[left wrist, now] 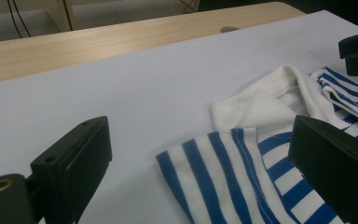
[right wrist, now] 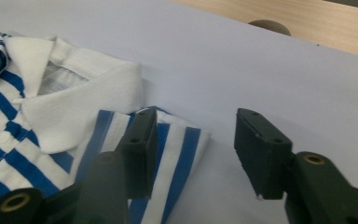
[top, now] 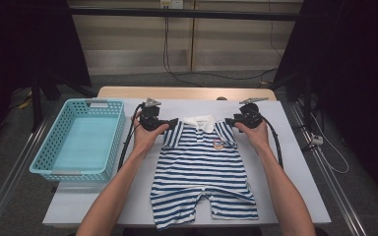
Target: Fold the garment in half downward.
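Observation:
A blue-and-white striped baby romper point(top: 202, 167) with a white collar point(top: 200, 121) lies flat on the white-covered table point(top: 285, 187), legs toward the person. My left gripper point(top: 170, 123) is at the garment's left shoulder. In the left gripper view my left gripper point(left wrist: 200, 140) stands wide open, with the striped shoulder corner point(left wrist: 214, 177) between its jaws. My right gripper point(top: 230, 121) is at the other shoulder. In the right gripper view my right gripper point(right wrist: 196, 135) is open; the striped shoulder edge point(right wrist: 177, 149) lies in the gap and one jaw hangs over the cloth.
A light blue plastic basket point(top: 78, 140) stands at the table's left side. A bare wooden strip point(top: 187, 92) runs along the far edge, with a small dark round thing point(top: 221, 99) on it. Cables trail from both grippers.

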